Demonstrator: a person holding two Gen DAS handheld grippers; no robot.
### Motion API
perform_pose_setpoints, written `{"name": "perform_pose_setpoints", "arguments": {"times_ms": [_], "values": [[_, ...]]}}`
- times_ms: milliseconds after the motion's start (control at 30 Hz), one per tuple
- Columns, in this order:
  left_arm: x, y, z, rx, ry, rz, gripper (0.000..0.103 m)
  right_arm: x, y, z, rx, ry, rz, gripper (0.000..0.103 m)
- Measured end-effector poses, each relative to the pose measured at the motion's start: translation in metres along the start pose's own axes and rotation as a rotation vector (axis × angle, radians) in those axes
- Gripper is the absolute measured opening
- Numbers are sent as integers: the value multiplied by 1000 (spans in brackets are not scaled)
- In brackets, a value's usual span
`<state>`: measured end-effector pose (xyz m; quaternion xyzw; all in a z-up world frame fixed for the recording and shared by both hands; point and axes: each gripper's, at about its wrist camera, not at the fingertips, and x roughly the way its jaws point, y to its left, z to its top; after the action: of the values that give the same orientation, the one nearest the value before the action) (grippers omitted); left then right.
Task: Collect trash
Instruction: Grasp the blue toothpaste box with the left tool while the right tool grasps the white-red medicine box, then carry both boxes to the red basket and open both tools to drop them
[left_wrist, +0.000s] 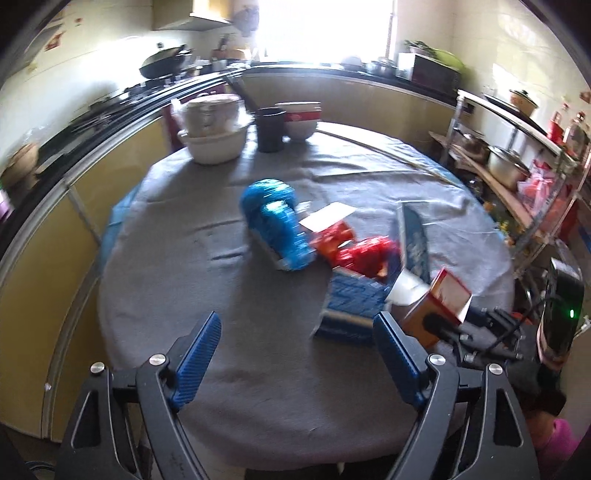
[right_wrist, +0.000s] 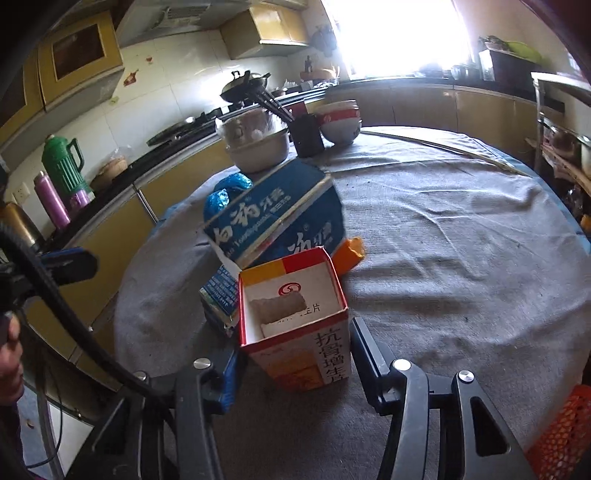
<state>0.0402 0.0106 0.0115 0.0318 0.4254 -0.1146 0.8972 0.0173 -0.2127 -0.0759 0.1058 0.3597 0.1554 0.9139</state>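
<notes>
Grey cloth covers the round table (left_wrist: 155, 295), and the litter lies in a loose heap a little right of its middle, none of it visibly cleared away yet. In the left wrist view a crumpled shiny blue wrapper (left_wrist: 275, 225) sits farthest left in the heap, with a crinkled red foil packet (left_wrist: 365, 254) just to its right, a white slip of card (left_wrist: 327, 218) behind them, and a flat blue toothpaste carton (left_wrist: 351, 302) nearer the camera.

At the near right edge of the heap stands the small open-topped orange, red and white cardboard medicine box (right_wrist: 295, 332). The right gripper (right_wrist: 295, 350) has it between its fingers: the left pad lies against the box's side and the right pad is at or just beside the other side, so the grasp looks made or about to be, though blur leaves the far contact unsure. The box looks to rest on the cloth, not lifted. Behind it a larger blue toothpaste box (right_wrist: 273, 218) leans tilted on the heap.

The left gripper (left_wrist: 295, 339) hovers above bare cloth with its jaws wide and nothing between them, aimed toward the flat carton.

An orange mesh basket (right_wrist: 557, 435) shows at the near right corner; whether it is the bin cannot be told. By appearances the collecting is only beginning: one box is in hand and everything else remains on the table.
</notes>
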Motion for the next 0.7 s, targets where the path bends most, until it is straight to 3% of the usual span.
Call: {"name": "perform_pose_setpoints", "arguments": {"times_ms": [300,433,700], "values": [[32,-63,22,82,57,-86,85,-34,-42,-17,96,-45,-62,55],[45,-88,16,139,86,-73,85,-52,-67,-19,152,-72,-86,55],[81,-102,31,136,120,-81,85,-60,-82,-23,185,-90,-65,55]]}}
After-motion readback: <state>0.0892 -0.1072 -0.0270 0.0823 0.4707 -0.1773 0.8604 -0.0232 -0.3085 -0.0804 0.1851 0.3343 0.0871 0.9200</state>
